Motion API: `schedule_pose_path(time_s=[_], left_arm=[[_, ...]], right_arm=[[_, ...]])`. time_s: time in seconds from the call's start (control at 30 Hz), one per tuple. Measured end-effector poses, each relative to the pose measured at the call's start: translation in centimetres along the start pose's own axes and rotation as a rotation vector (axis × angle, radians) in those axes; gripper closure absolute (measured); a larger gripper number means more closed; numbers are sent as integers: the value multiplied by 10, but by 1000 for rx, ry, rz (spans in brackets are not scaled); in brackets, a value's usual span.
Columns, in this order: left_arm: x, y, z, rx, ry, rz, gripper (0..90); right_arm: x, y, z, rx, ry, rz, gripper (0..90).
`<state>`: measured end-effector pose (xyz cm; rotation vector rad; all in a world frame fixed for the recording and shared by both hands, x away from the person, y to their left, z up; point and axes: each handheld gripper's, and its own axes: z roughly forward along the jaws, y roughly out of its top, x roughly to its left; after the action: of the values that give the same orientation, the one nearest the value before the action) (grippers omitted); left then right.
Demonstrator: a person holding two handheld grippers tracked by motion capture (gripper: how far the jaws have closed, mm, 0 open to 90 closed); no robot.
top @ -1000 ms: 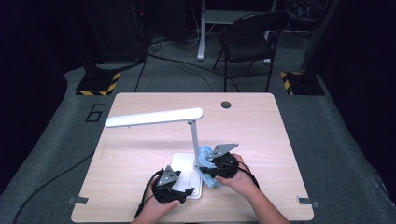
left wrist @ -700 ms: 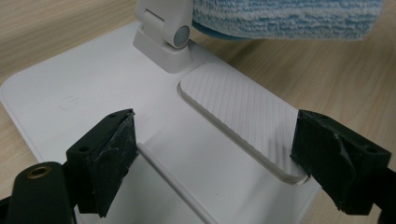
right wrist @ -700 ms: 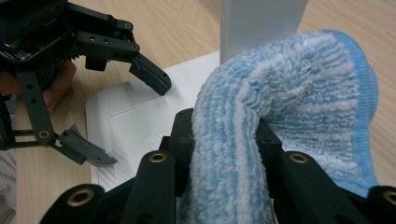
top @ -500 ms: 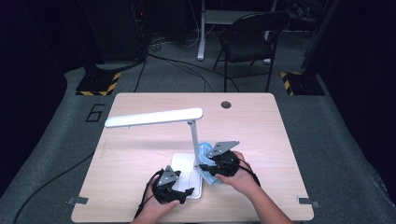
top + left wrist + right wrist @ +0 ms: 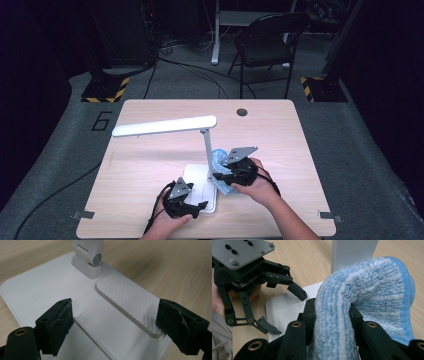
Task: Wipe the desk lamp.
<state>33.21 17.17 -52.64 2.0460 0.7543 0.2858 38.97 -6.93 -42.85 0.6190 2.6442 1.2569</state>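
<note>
blue microfibre cloth (image 5: 372, 305) is pinched in the right gripper (image 5: 223, 176), whose jaws are closed down tight on a thick fold of it, so the loose end bulges out ahead of the tongs and drapes against the upright white stem (image 5: 207, 152) of the desk lamp (image 5: 165, 126). in the high view the cloth (image 5: 218, 161) sits right at the foot of that stem, above the near right part of the table (image 5: 280, 130). gripping it by a bunched fold rather than a corner gives a padded face to press on the lamp, which reads as wiping the stem.

the left gripper (image 5: 196, 207) stands wide open, its two black jaws set on either side of the lamp's flat white base (image 5: 50, 287); the right-hand jaw touches the edge by the ribbed pad (image 5: 127, 300), while the left-hand one rests on the flat top beside a seam. it grips nothing between the pads. my reading is that it is there to brace the base so the light lamp does not slide or tip while the cloth rubs the stem. the right gripper view shows those spread jaws sitting on the base edge, close beside the cloth.

the long lamp head reaches out to the left, well clear of both hands, so it does not hinder the wiping.
</note>
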Motion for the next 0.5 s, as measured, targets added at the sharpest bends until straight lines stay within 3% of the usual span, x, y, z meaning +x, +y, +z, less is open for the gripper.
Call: schedule_pose_path(time_s=[0.5], left_arm=[[0,0,0,0,0,0,142]], right_arm=[[-2,13,-10,-10,10,-15,679]])
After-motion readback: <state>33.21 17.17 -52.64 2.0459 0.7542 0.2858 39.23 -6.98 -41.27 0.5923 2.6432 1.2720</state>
